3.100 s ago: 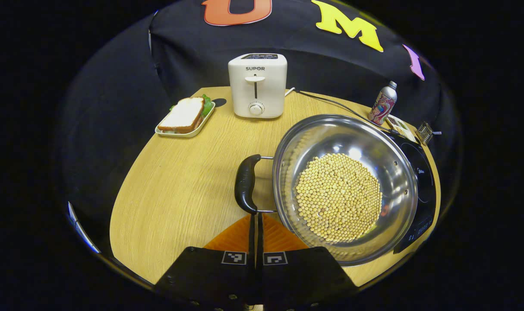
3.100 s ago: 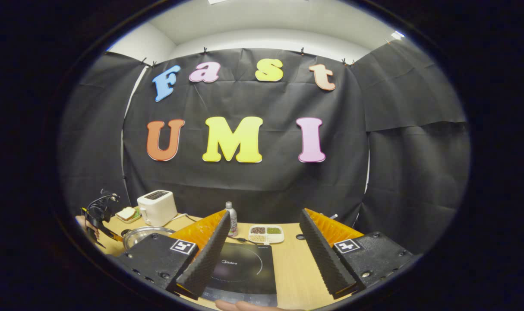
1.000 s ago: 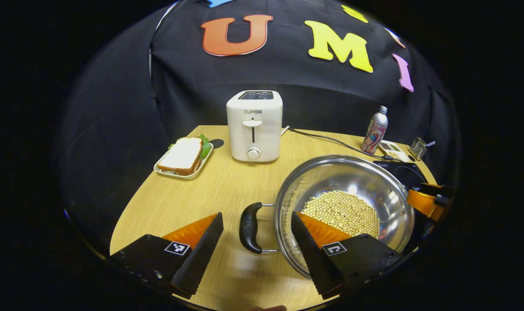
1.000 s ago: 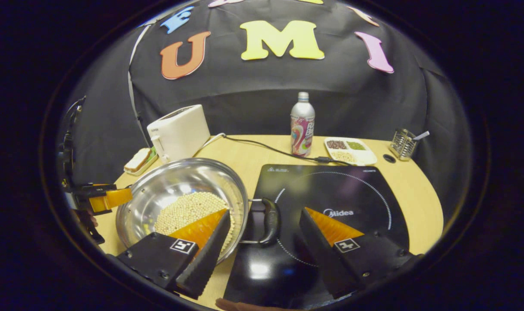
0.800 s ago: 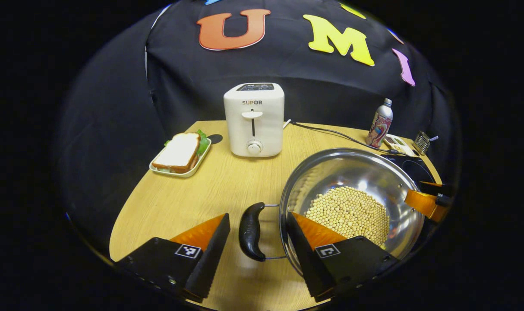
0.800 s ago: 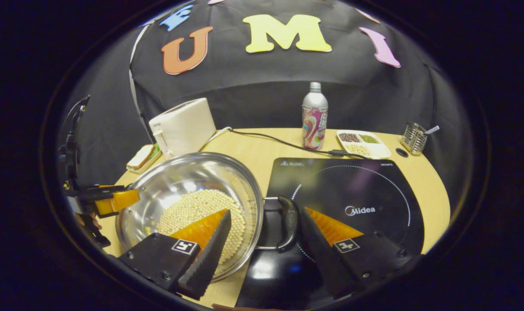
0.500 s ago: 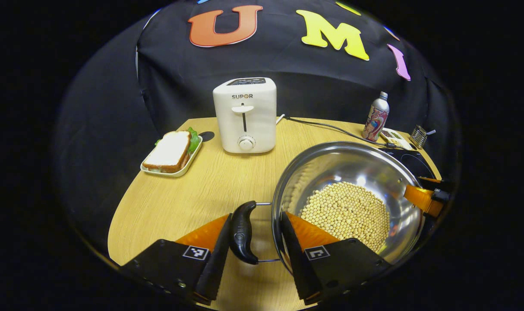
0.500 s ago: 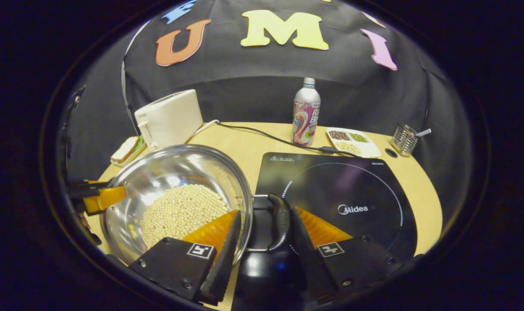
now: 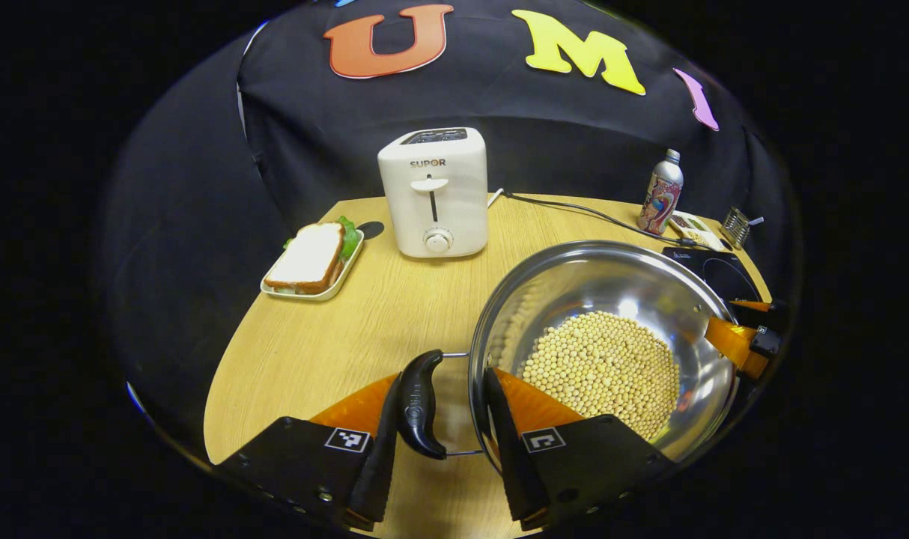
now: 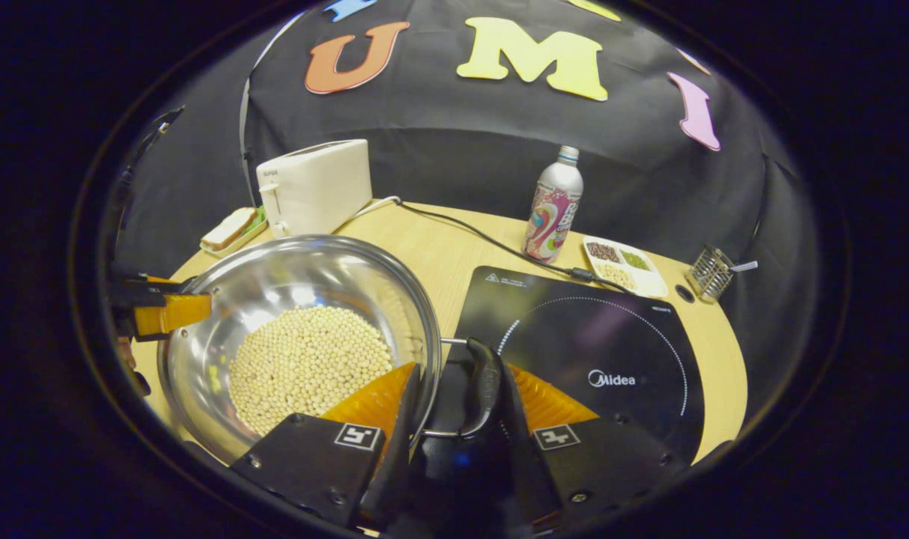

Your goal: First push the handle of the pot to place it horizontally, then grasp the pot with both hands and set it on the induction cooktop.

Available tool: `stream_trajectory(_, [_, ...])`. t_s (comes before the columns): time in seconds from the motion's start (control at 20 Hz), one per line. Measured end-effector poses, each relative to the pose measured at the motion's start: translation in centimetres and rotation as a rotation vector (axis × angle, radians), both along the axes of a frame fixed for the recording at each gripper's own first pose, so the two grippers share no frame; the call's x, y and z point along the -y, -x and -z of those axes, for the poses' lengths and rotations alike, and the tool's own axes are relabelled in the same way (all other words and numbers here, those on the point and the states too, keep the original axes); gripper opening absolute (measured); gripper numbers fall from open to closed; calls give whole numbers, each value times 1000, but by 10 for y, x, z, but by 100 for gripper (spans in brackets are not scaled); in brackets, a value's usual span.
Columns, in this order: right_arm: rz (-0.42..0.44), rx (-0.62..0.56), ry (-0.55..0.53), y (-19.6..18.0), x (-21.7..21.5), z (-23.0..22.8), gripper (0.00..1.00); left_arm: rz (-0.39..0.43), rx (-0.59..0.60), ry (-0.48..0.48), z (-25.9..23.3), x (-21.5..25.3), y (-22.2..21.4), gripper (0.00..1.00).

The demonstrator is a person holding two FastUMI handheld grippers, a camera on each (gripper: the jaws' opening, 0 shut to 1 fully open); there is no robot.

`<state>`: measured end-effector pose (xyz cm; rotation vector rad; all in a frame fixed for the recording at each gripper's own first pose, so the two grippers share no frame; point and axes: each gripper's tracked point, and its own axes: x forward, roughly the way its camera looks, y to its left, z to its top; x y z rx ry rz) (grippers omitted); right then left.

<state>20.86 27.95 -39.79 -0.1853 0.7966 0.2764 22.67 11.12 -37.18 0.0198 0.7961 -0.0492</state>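
Pot (image 9: 604, 352) of pale beans (image 9: 603, 368) resting on the surface (image 9: 327, 337), beside the cooktop (image 10: 597, 352), not yet on it. One black handle (image 9: 418, 404) between the fingers of the left gripper (image 9: 436, 442), the other handle (image 10: 484, 385) between the fingers of the right gripper (image 10: 454, 419).

Left fingers narrowed around their handle: outer finger apparently touching it, inner finger (image 9: 503, 434) apart from the grip, near the pot wall, with the handle's wire loop between. Cannot tell whether that counts as a firm pinch. Right fingers drawn close either side of their handle, outer one (image 10: 522, 419) against it, inner one against or just beside the rim; a true two-sided squeeze cannot be told either.

Likely trouble from here (a judgement only): lifting before both pinches are sound, so one handle slipping out, the pot tilting and beans spilling. Uneven lifting between the two sides, same result. An inner finger wedged on the rim instead of the grip, levering the pot sideways. Handles pivoting on their wire loops under the load.

Both grippers low, tilted down toward the surface, facing each other across the pot, left one seen beyond the far rim in the right gripper view (image 10: 162, 311)
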Motion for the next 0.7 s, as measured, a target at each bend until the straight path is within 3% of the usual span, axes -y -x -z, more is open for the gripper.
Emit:
stream_trajectory(0.35, [-23,20,-50,11,2,-59,60,-13,30,-1,-50,-4,21,59])
stream_trajectory(0.7, [-25,66,-68,20,32,-121,59,15,49,10,-103,22,36,58])
